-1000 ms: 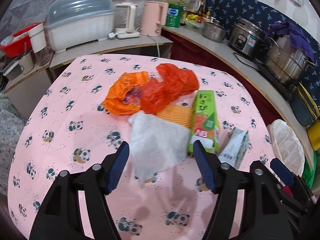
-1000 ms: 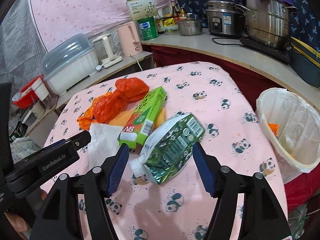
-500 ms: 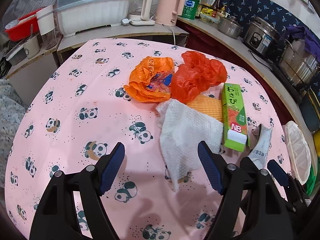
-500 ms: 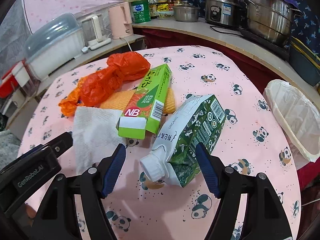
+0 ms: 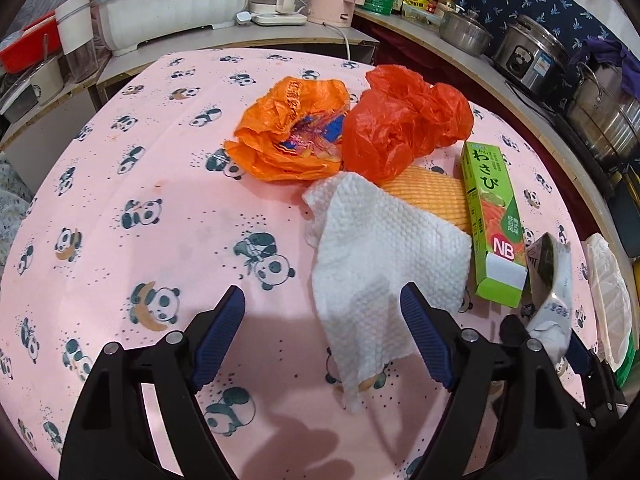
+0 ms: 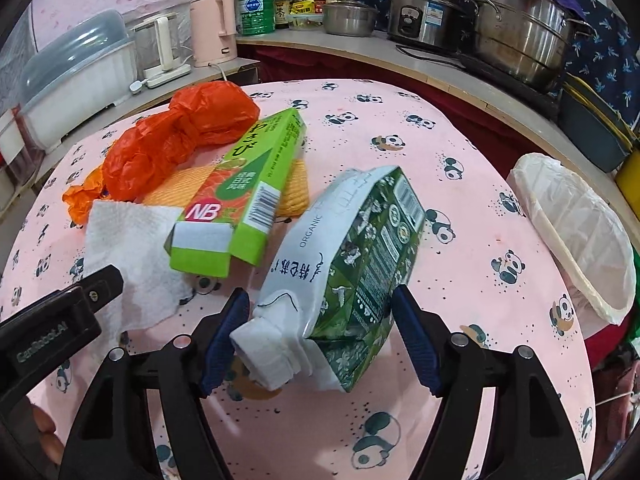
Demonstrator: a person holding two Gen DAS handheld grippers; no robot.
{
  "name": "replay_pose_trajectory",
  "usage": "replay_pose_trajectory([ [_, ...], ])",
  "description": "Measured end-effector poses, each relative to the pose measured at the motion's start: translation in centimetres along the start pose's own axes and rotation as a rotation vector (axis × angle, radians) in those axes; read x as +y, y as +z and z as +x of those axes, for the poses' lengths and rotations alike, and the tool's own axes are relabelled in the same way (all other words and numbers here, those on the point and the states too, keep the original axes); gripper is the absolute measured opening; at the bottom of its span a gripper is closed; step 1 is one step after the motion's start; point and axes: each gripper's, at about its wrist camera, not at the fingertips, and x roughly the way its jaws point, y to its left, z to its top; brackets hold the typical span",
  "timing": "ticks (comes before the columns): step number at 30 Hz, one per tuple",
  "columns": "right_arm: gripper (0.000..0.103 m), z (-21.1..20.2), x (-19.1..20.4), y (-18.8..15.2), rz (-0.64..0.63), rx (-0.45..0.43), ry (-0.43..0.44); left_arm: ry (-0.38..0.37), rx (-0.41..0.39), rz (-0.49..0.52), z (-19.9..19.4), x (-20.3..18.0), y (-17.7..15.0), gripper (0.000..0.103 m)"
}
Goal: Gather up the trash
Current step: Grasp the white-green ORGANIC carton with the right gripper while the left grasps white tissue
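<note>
Trash lies on a pink panda tablecloth. A white paper towel is partly between the fingers of my left gripper. Its jaws are opening and the pads do not touch the towel. Behind the towel lie an orange bag, a red bag, a yellow ribbed cloth and a green wasabi box. My right gripper stands open astride a crushed green and white drink carton lying on the table, cap end towards me. I see no squeeze on the carton.
A bin with a white liner stands off the table's right edge. The curved counter behind holds steel pots, a pink kettle and a covered dish rack. The left gripper's body sits just left of the right one.
Both grippers have come down and closer to the trash. The left jaws have spread wider around the towel's near end. The carton now lies between the right fingers.
</note>
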Motion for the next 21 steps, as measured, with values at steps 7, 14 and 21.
replay_pose_trajectory([
  [7,0.058,0.0,-2.5,0.6,0.053,0.003,0.048,0.008,-0.022,0.05,1.1,-1.5,0.6,0.079],
  [14,0.055,-0.4,-4.3,0.9,0.09,0.002,0.118,-0.022,-0.035,0.123,1.2,-3.7,0.6,0.05],
  [21,0.05,-1.1,-5.3,0.9,0.11,-0.002,0.142,-0.044,-0.04,0.15,0.2,-5.0,-0.1,0.012],
])
